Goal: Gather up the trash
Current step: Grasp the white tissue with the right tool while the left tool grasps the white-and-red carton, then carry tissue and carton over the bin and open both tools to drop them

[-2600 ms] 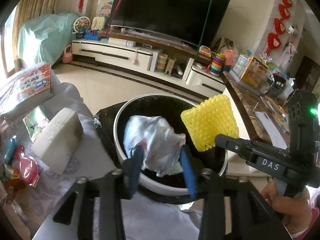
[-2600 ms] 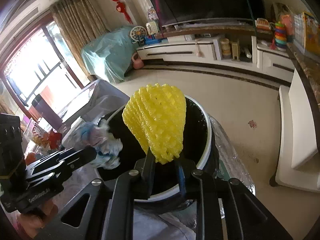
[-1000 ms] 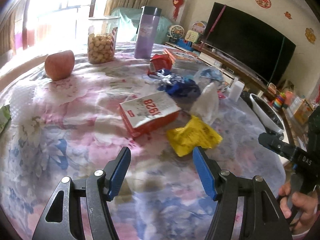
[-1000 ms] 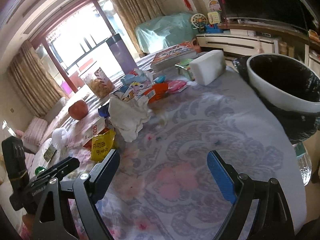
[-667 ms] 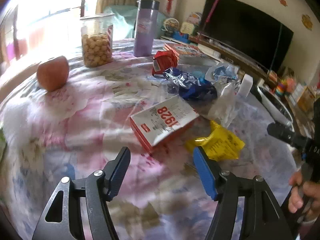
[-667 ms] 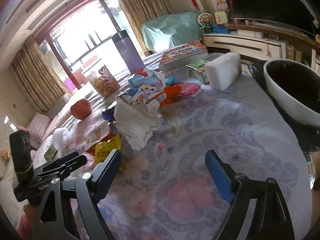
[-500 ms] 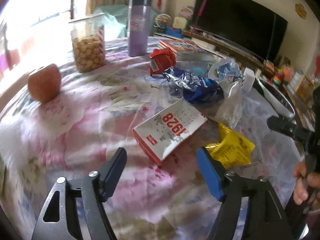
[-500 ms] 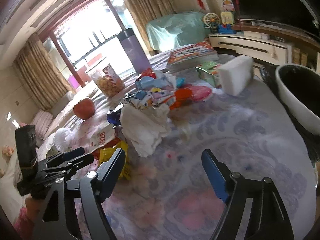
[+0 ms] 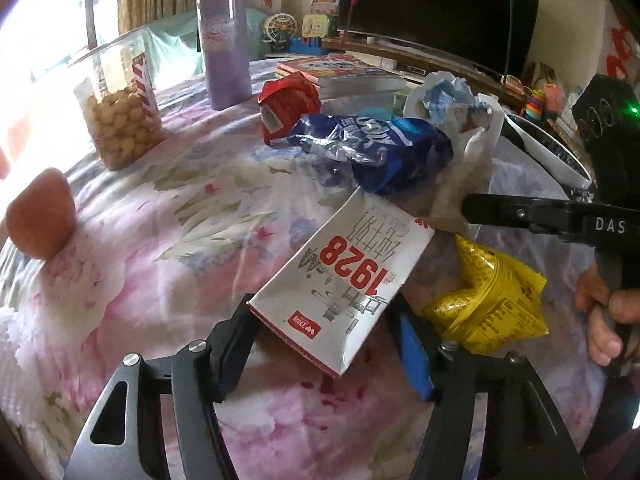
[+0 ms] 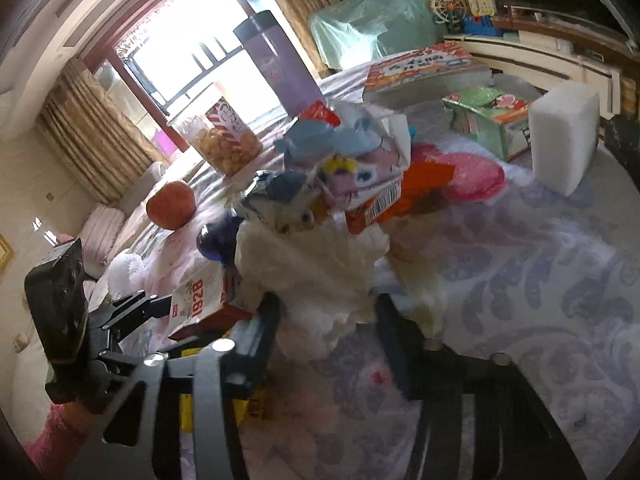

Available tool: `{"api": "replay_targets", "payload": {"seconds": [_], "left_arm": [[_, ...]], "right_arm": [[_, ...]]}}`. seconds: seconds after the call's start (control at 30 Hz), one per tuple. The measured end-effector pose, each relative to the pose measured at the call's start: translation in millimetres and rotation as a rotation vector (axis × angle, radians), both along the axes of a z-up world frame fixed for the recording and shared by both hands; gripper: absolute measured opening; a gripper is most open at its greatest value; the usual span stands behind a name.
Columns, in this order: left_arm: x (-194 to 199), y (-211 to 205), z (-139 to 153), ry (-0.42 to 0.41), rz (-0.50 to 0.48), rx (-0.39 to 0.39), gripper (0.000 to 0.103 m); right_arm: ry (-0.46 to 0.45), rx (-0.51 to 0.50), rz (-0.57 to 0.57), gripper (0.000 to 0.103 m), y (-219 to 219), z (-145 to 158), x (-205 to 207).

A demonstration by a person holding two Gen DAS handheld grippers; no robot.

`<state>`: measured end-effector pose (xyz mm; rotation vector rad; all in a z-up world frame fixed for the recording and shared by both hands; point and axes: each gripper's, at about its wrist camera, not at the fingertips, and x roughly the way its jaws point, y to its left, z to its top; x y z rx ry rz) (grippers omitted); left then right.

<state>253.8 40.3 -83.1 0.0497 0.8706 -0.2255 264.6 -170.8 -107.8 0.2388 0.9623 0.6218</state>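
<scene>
Two tools work over a round table [image 9: 168,216] draped in a flowered cloth. The left tool [image 9: 320,344] has its jaws partly open and closing around the near end of a flat white carton [image 9: 344,280] printed with red digits; the carton lies between the fingers, and I cannot tell whether the pads press it yet. Just right of that tool lies a crumpled yellow wrapper [image 9: 492,304], touching the carton's edge. Beyond the carton sits a blue foil bag [image 9: 372,148], with a red packet [image 9: 288,104] behind it and a crumpled white plastic bag [image 9: 460,120] to its right. Far to the left of the tool rest an apple [image 9: 40,216] and a clear jar of snacks [image 9: 120,112], with a purple bottle [image 9: 224,40] farther back.

The right tool [image 10: 328,320] is closing its jaws on a crumpled white paper wad [image 10: 316,264]; the wad sits between the fingers, and both fingers appear to meet its lower edge. Piled just beyond the wad are a printed plastic bag [image 10: 348,152], an orange packet [image 10: 400,196] and a pink wrapper [image 10: 468,180]. Farther off to the right stand a white foam block [image 10: 564,148] and a green box [image 10: 488,120]. In the left wrist view, the right tool's finger reaches in above the yellow wrapper, with a hand [image 9: 604,312] on its handle, and the white rim of a bin [image 9: 548,152] shows behind it.
</scene>
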Motion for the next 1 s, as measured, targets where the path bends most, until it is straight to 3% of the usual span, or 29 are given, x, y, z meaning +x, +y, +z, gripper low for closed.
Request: {"api": "replay_targets", "payload": {"seconds": [0.1, 0.47, 0.73, 1.0], "left_arm": [[-6.5, -1.9, 2.8, -0.019, 0.024, 0.012, 0.060], [-58.5, 1.5, 27.8, -0.079, 0.174, -0.147, 0.058], [-90.3, -27.8, 49.3, -0.108, 0.100, -0.189, 0.058], [-89.0, -71.0, 52.8, -0.094, 0.002, -0.194, 0.058]], "right_arm": [[-0.010, 0.016, 0.003, 0.035, -6.0, 1.4, -6.9], [-0.053, 0.036, -0.052, 0.032, -48.8, 22.9, -43.5], [-0.071, 0.033, -0.104, 0.032, -82.4, 34.9, -67.2], [-0.098, 0.023, -0.181, 0.032, -123.8, 43.3, -88.7]]}}
